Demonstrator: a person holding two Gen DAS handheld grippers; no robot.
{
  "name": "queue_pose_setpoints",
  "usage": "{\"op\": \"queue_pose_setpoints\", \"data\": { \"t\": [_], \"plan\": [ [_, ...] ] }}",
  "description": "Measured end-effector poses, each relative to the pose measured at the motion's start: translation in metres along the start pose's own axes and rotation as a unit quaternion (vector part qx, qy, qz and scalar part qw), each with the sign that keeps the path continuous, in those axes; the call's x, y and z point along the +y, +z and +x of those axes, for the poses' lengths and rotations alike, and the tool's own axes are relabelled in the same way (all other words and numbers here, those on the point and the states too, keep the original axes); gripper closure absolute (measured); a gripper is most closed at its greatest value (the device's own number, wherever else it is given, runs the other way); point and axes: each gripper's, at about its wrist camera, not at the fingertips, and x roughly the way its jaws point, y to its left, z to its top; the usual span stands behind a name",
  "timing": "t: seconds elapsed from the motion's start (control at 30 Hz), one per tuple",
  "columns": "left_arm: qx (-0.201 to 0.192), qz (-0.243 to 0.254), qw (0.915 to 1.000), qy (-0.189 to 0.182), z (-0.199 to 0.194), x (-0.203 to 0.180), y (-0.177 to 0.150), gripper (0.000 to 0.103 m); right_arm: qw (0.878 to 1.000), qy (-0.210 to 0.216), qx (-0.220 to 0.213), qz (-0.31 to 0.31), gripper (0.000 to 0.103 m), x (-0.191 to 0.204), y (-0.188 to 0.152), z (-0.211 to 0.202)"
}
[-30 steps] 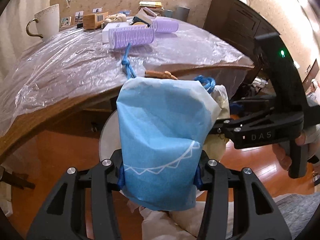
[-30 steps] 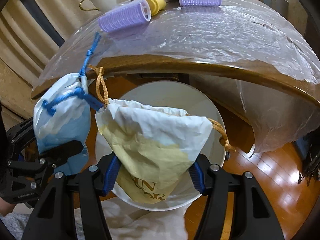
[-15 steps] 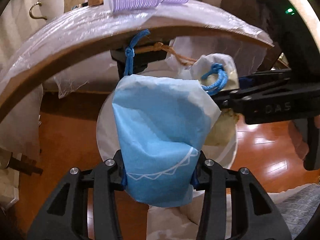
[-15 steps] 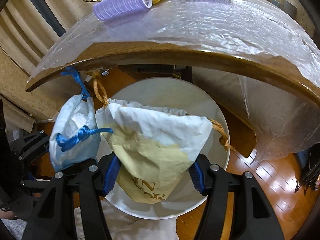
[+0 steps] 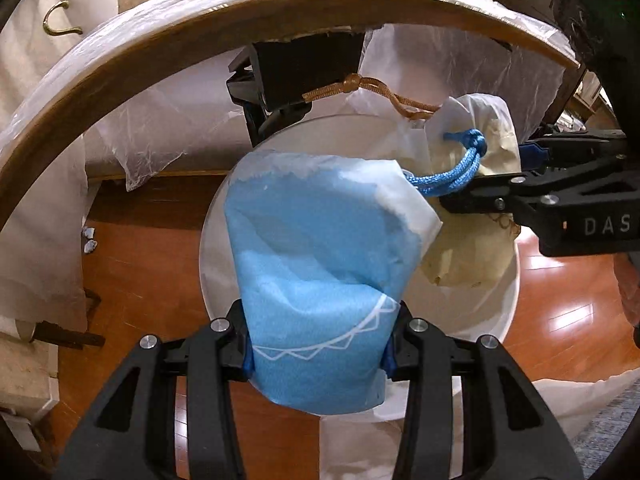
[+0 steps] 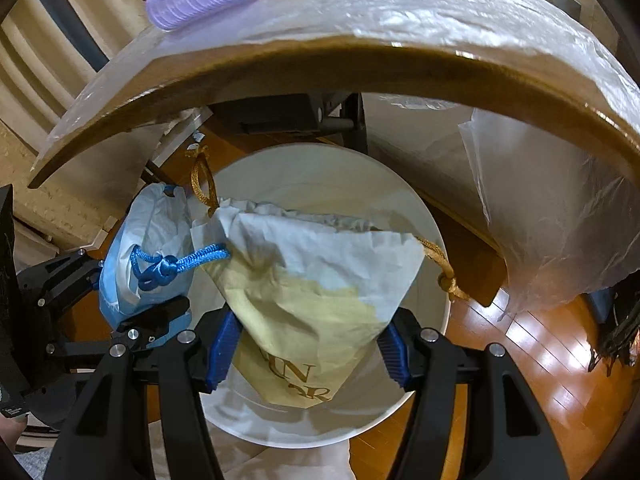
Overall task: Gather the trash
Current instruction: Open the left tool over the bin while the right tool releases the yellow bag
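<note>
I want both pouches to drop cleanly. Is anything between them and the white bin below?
Nothing visible. The blue pouch in the left tongs and the yellow pouch in the right tongs hang directly over the white bin, whose mouth is open beneath the table edge.

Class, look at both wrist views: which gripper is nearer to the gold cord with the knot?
Right. The right gripper holds the yellow bag that the gold cord runs through. The left gripper holds the blue bag beside it, further from that cord.
</note>
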Motion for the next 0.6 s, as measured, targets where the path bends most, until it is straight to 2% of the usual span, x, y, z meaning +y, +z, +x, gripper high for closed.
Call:
{"op": "queue_pose_setpoints", "data": {
  "t": [0.6],
  "plan": [
    [0.027, 0.006, 0.9996, 0.008, 0.024, 0.005, 0.007, 0.058, 0.999, -0.027, 0.012, -0.02, 0.043, 0.007, 0.004, 0.018]
  ]
}}
